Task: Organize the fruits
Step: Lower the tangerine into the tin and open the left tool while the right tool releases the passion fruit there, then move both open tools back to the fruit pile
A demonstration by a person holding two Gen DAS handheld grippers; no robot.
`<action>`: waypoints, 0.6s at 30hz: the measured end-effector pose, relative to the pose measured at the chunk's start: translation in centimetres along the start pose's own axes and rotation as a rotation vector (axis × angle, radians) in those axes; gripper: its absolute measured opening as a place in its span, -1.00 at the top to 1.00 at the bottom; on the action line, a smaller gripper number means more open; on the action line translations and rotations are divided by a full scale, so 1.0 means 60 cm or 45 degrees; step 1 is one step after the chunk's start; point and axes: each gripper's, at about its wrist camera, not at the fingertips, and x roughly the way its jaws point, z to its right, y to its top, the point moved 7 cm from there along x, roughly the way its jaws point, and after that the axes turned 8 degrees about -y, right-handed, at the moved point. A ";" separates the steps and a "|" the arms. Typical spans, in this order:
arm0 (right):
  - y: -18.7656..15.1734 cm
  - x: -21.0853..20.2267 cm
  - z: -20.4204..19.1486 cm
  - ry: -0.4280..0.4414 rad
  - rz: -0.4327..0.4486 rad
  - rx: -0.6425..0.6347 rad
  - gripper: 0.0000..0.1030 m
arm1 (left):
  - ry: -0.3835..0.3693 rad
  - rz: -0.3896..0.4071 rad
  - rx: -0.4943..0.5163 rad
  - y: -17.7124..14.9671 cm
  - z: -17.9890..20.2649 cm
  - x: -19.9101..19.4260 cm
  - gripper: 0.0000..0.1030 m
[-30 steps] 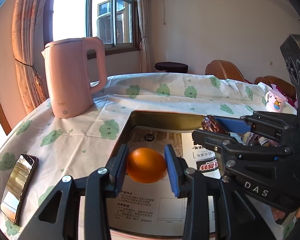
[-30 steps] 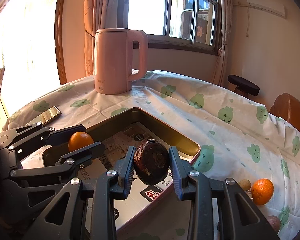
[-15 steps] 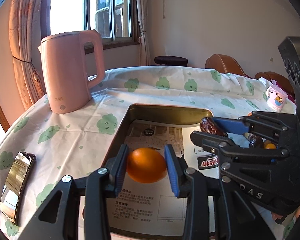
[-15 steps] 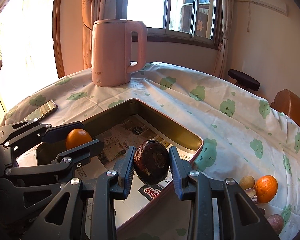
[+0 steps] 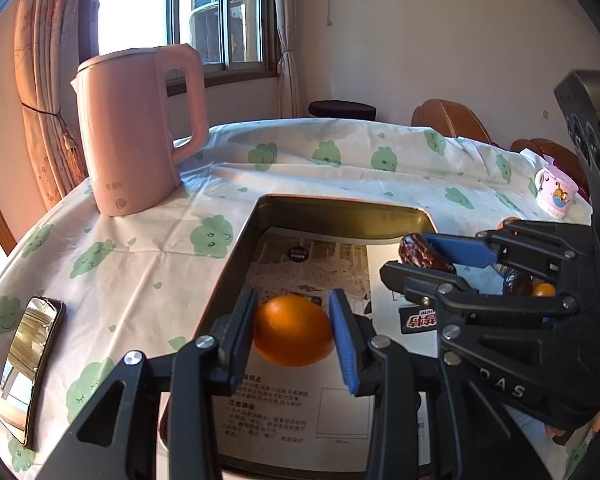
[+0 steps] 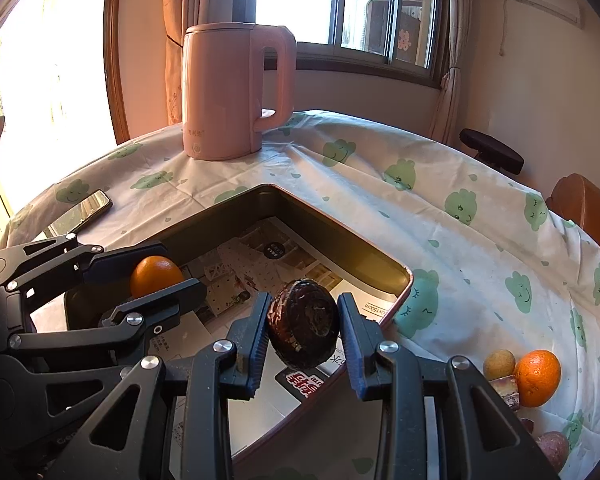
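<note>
A round desk (image 6: 480, 240) under a white cloth printed with green faces fills the sunlit room, and the account runs from the fingers outward. Nearest the left wrist camera, the left gripper (image 5: 294, 334) has its blue-padded fingers clamped on an orange (image 5: 293, 330), held above the paper-lined floor of a metal tray (image 5: 340, 210). Beside it, the right gripper (image 6: 303, 330) has its fingers closed on a dark wrinkled fruit (image 6: 303, 322), probably a passion fruit, hanging just inside the tray's near right rim. Both fruits sit directly over the tray, so the relation that matters is vertical: each load lies straight below its fingers' line, with lining beneath and no other fruit in the way. The orange hangs deeper over the tray and the dark fruit closer to the rim, so the right hand has less margin when it lets go. Farther right on the cloth, a second orange (image 6: 538, 378) and a small tan fruit (image 6: 499, 364) wait outside the tray. Beyond stand a pink kettle (image 6: 230, 92) and a phone (image 6: 80, 212).
</note>
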 end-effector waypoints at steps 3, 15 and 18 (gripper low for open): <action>-0.002 0.003 0.001 0.019 -0.010 0.012 0.31 | 0.004 -0.009 0.003 0.000 0.000 0.003 0.25; -0.002 0.000 0.010 -0.002 0.012 0.026 0.10 | 0.009 0.038 0.016 0.004 0.003 -0.010 0.20; -0.002 -0.008 0.012 -0.013 0.027 0.035 0.09 | 0.021 0.072 0.011 0.005 0.001 -0.018 0.05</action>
